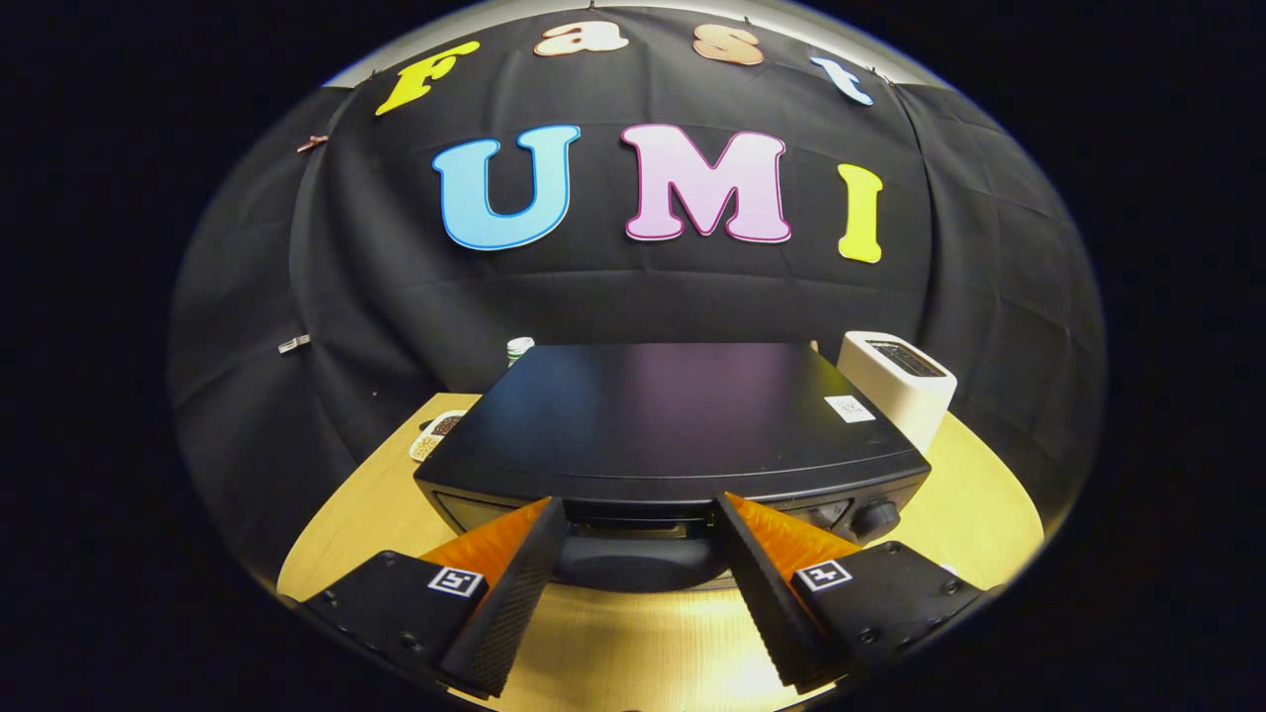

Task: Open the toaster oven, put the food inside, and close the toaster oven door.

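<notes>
A black toaster oven (673, 415) stands on the round wooden table (969, 494), and I look down on its flat top from above its front. Its door handle (638, 564) is a dark rounded bar just below the front edge, lying between my two fingers. My gripper (641, 514) is open, its orange-and-black fingers (514, 583) spread to either side of the handle without pressing on it. The door looks closed. A knob (875, 516) sits at the oven's front right.
A white pop-up toaster (898, 381) stands behind the oven on the right. A small tray with food (435, 435) lies on the table to the oven's left, and a white jar with a green lid (518, 348) peeks from behind the oven.
</notes>
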`<action>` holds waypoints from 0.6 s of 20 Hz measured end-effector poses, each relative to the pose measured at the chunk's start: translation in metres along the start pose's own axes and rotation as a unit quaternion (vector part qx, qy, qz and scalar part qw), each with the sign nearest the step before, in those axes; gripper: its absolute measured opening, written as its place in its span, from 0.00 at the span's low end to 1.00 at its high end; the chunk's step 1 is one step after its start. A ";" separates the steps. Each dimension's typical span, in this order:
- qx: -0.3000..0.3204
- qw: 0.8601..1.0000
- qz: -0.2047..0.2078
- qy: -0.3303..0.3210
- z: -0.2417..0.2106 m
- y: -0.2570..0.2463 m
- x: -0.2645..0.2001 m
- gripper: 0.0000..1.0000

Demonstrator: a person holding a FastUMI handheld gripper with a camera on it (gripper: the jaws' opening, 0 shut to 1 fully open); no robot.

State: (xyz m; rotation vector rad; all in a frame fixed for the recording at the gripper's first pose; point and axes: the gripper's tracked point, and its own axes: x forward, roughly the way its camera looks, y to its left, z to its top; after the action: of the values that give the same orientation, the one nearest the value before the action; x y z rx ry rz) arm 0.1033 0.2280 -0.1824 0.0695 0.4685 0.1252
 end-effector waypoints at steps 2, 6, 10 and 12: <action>-0.007 1.000 0.006 0.001 -0.001 0.001 -0.004 0.99; 0.002 1.000 0.014 0.015 -0.007 0.000 -0.014 0.99; 0.001 0.999 0.024 0.022 -0.016 0.001 -0.026 0.99; -0.010 0.999 0.031 0.023 -0.022 0.004 -0.033 0.99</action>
State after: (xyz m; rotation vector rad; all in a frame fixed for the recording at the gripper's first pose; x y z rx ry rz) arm 0.0636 0.2283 -0.1868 0.0608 0.5119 0.1931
